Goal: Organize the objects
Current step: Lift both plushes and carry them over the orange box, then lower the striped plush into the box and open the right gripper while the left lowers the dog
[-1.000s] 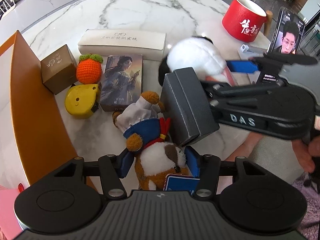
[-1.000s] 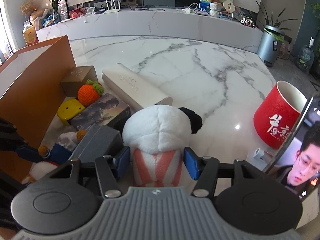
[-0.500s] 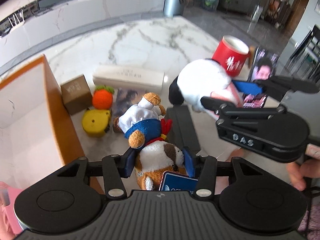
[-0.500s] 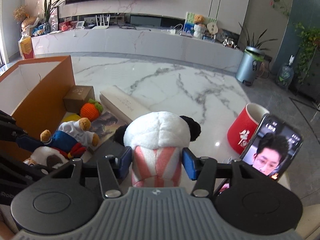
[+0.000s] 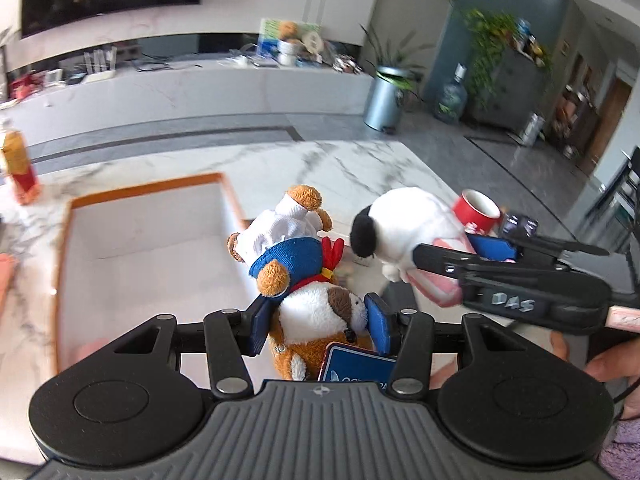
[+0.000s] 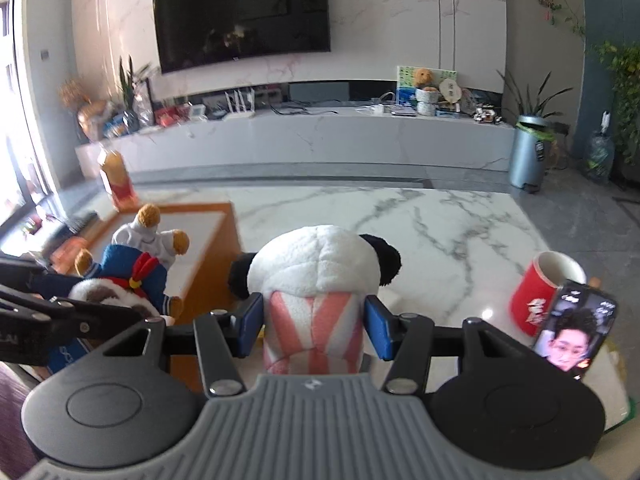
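**Plush toys being held up beside the orange box**

Plush dog (image 5: 316, 308) in a white chef hat and blue jacket is sitting between the blue pads of the left gripper (image 5: 318, 322), whose jaws are closing narrowly on its white-and-brown body. The toy is hanging above the marble table (image 5: 360, 164), just beside the right wall of the orange box (image 5: 66, 248), with its head leaning toward the box's white interior. A blue tag (image 5: 356, 368) is hanging from the toy close to the gripper body.

To its right, the panda plush (image 6: 320, 268), with white head, black ears and pink-striped lower body, is being gripped by the right gripper (image 6: 314, 326), whose jaws are closing partway on the striped section. This toy is also being held off the table, near the box's right wall and alongside the dog.

Farther toward the table's right edge, a red mug (image 6: 540, 296) is standing upright, and a phone (image 6: 572, 336) showing a face is leaning just in front of it. A juice carton (image 6: 116, 180) is standing beyond the box's far corner.
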Tool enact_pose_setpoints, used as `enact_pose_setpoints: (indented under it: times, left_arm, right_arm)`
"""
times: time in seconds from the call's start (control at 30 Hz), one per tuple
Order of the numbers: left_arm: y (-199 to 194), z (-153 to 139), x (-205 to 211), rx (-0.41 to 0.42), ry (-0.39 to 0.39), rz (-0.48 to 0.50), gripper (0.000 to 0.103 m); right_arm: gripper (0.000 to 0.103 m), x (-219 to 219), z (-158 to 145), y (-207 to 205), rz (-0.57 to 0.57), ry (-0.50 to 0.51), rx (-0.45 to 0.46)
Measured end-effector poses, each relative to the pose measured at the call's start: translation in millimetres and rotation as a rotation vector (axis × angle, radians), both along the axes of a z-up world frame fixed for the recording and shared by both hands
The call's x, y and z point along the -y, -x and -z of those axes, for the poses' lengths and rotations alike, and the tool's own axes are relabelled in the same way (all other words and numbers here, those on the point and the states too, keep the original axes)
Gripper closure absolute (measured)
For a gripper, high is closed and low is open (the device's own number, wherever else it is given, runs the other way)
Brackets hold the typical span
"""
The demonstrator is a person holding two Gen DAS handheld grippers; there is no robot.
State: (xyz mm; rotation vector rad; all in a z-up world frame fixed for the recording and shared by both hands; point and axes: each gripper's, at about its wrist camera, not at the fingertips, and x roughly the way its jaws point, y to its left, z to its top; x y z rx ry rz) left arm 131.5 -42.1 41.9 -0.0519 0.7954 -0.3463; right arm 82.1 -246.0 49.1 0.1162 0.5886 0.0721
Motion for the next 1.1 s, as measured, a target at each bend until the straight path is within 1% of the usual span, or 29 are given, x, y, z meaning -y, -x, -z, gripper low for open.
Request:
enact_pose_setpoints:
  times: [0.07,0.17,0.3,0.4,0.5,0.57,0.67,0.77,0.9,1.0,1.1]
  left_arm:
    - [0,-1,-15,0.004,-0.007,-0.020,0.046]
    - [1,-1,-37,-0.002,-0.018,-0.049,0.046]
    - [-6,10,-67,-0.053,0.014,-0.080,0.046]
    - [-11,25,-86,-0.090,0.040,-0.090,0.046]
    - [-21,36,-91,-0.105,0.067,-0.084,0.046]
    - [-24,40,-93,-0.117,0.056,-0.081,0.047]
    - [-26,49,-101,-0.141,0.063,-0.071,0.047]
    - [-27,59,-103,-0.167,0.058,-0.072,0.047]
    - [-27,68,-95,-0.165,-0.002,-0.053,0.047]
    - [-26,74,-89,-0.166,-0.057,-0.035,0.047]
    - [-27,79,-88,-0.178,-0.070,-0.029,0.047]
  right_arm:
    - [0.047,-10,-6,0,-0.021,-0.087,-0.007]
    - [0.047,-27,-6,-4,-0.049,-0.239,-0.042]
    - [0.047,-50,4,-13,-0.066,-0.438,-0.112]
    - [0.047,-66,13,-21,-0.067,-0.522,-0.164]
    - [0.047,-79,24,-31,-0.048,-0.581,-0.227]
    - [0.047,-85,32,-36,-0.019,-0.593,-0.260]
    - [0.046,-80,39,-40,0.018,-0.594,-0.292]
    - [0.046,-81,44,-46,0.039,-0.578,-0.329]
    - [0.046,-90,46,-50,0.049,-0.496,-0.371]
    - [0.045,-94,52,-55,0.054,-0.469,-0.409]
    - [0.045,-98,54,-59,0.054,-0.433,-0.421]
